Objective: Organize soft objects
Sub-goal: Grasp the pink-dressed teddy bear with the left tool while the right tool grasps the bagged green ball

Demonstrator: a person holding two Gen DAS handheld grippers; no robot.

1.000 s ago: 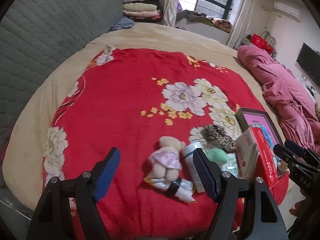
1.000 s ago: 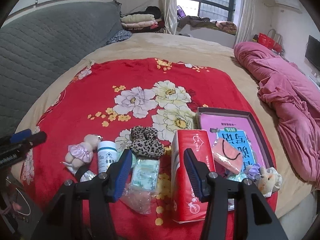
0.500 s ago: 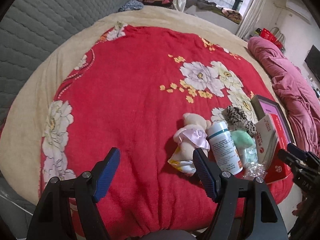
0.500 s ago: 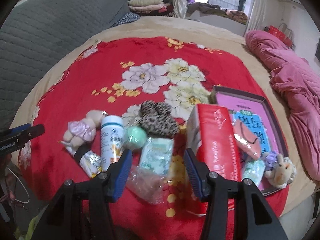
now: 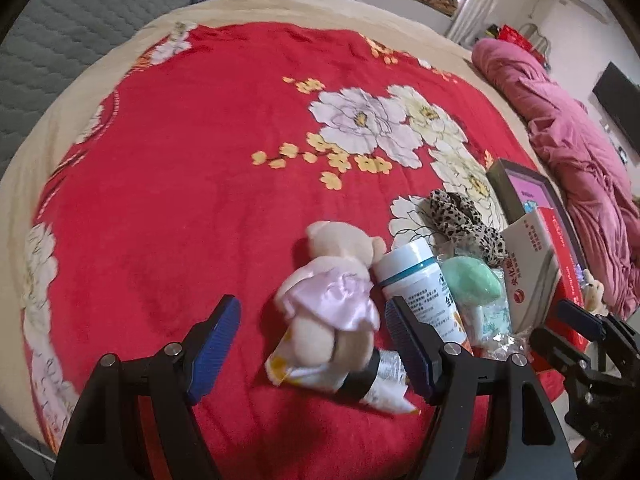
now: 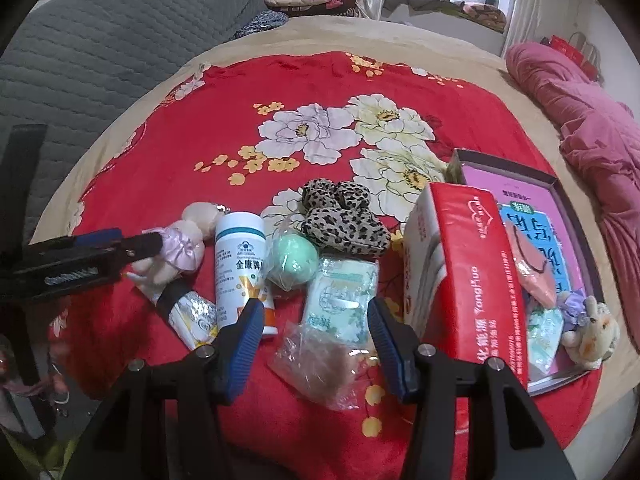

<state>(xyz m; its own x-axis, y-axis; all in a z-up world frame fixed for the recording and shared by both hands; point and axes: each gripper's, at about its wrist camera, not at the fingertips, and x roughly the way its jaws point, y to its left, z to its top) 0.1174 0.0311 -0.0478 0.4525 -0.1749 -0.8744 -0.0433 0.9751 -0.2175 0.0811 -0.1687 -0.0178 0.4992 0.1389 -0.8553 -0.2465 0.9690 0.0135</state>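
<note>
Two hand-held grippers over the bed, both with jaws apart and gripping nothing. Left hand-held gripper (image 5: 312, 344) stands wide, angled down at the plush bear in a pink dress (image 5: 332, 284); the bear sits between the blue pads but neither pad touches it. The bear lies on a foil sachet (image 5: 384, 384), just beside a white supplement bottle (image 6: 242, 264) lying flat on the red floral blanket (image 5: 180, 184). Right hand-held gripper (image 6: 316, 332) is about half open above a clear plastic bag (image 6: 320, 364) and a pale green tissue pack (image 6: 340, 300). Next to these: mint-green sponge ball (image 6: 290, 260), leopard-print scrunchie (image 6: 340, 220), red carton (image 6: 464, 272) standing on edge. Shallow box tray (image 6: 560, 188) at right holds a small plush rabbit (image 6: 592, 332).
</note>
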